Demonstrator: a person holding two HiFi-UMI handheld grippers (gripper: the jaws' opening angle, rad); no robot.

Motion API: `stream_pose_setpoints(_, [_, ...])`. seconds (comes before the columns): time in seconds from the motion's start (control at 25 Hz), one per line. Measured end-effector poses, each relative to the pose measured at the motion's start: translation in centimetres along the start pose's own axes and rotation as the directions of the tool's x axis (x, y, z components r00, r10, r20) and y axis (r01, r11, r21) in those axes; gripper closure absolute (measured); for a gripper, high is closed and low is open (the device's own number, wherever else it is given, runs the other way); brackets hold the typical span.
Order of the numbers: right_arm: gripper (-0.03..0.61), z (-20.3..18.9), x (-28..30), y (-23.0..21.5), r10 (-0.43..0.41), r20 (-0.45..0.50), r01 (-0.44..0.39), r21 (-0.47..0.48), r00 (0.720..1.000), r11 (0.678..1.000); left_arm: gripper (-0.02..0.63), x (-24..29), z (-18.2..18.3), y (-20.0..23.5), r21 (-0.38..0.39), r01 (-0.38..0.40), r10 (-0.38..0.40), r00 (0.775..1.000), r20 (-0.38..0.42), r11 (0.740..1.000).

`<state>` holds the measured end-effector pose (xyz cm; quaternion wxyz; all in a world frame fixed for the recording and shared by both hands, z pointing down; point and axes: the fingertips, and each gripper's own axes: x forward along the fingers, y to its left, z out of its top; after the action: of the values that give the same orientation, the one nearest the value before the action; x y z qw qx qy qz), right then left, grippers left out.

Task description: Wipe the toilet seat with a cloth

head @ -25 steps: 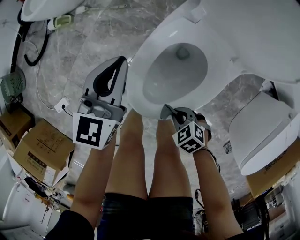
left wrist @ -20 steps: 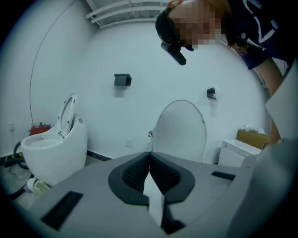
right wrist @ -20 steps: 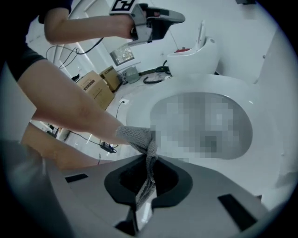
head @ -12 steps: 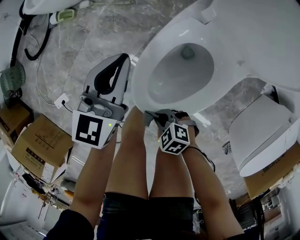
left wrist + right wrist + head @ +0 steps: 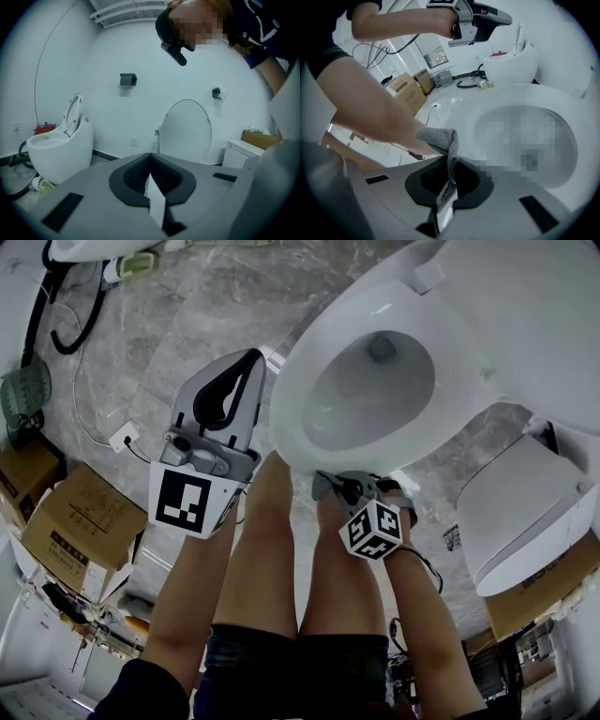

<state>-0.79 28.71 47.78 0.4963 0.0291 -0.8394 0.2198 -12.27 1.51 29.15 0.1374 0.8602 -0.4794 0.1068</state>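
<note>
The white toilet seat (image 5: 309, 343) rings the bowl at the upper right of the head view. My right gripper (image 5: 334, 486) is at the seat's front edge, shut on a grey knitted cloth (image 5: 439, 138). The cloth sticks out past the jaws and is bunched against the seat rim (image 5: 506, 98). My left gripper (image 5: 247, 362) is held left of the bowl, off the seat. In the left gripper view its jaws (image 5: 150, 158) are shut with nothing between them. It also shows high in the right gripper view (image 5: 480, 21).
The person's bare legs (image 5: 272, 559) stand just before the bowl. Cardboard boxes (image 5: 75, 531) sit at the left, with cables (image 5: 66, 334) and a socket (image 5: 124, 437) on the marble floor. Another toilet (image 5: 525, 512) stands at the right, and one more (image 5: 58, 150) by the wall.
My right gripper slid left along the seat's front edge with the cloth, then came back to the right. The left gripper has hardly moved.
</note>
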Motion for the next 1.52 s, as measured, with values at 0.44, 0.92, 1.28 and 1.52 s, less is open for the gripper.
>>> stream_pose_setpoints(0.44, [0.541, 1.7, 1.2, 0.8, 0.001, -0.03, -0.001, 0.002, 1.0, 1.0, 0.595, 0.0, 0.1, 1.0, -0.012, -0.014, 0.014, 1.0, 0.017, 1.0])
stream_pose_setpoints(0.92, [0.541, 5.6, 2.8, -0.7, -0.023, -0.004, 0.023, -0.053, 1.0, 0.998, 0.595, -0.5, 0.0, 1.7, -0.022, -0.023, 0.024, 1.0, 0.004, 0.999])
stream_pose_setpoints(1.28, [0.541, -0.5, -0.7, -6.3, -0.162, -0.145, 0.163, -0.003, 0.976, 0.987, 0.595, -0.4, 0.3, 2.5, -0.035, -0.034, 0.035, 0.999, 0.023, 0.999])
stream_pose_setpoints(1.52, [0.543, 6.8, 4.9, -6.3, -0.137, -0.065, 0.135, -0.04, 0.988, 0.99, 0.595, -0.6, 0.5, 2.9, -0.024, -0.032, 0.033, 0.999, 0.018, 0.999])
